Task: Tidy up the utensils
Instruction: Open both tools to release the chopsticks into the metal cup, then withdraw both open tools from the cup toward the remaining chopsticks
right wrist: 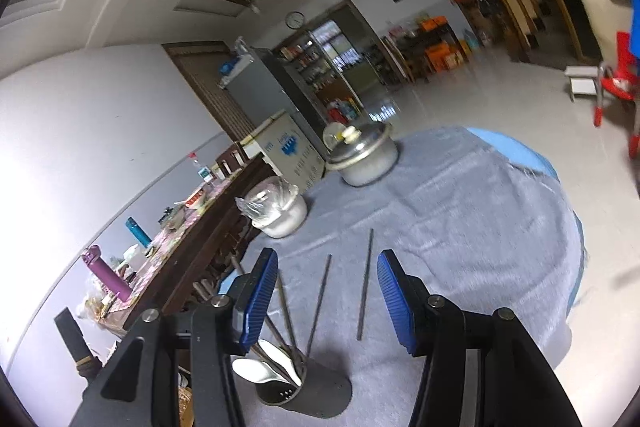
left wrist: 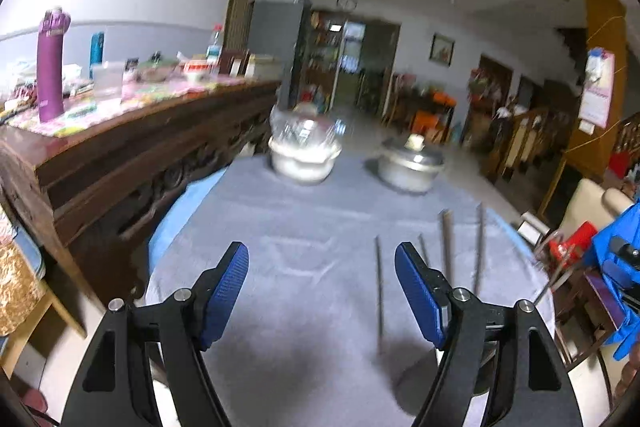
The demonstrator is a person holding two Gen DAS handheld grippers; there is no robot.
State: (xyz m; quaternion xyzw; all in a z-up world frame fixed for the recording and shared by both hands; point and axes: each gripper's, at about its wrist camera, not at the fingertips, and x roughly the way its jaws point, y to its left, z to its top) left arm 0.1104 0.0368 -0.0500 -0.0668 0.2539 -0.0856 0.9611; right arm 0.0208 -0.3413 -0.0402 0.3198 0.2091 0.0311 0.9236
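Grey-clothed table in a cluttered room, two lidded pots at far edge. Chopsticks lying loose, others in dark holder nearby. Left gripper and right gripper open, empty.

Even, dim indoor light with no harsh glare; the pale wall blows out to white in the right wrist view. Both views are fisheye, bent at the rims with black corners. Motion blur smears the pots and far room; soft shadows pool on the cloth.
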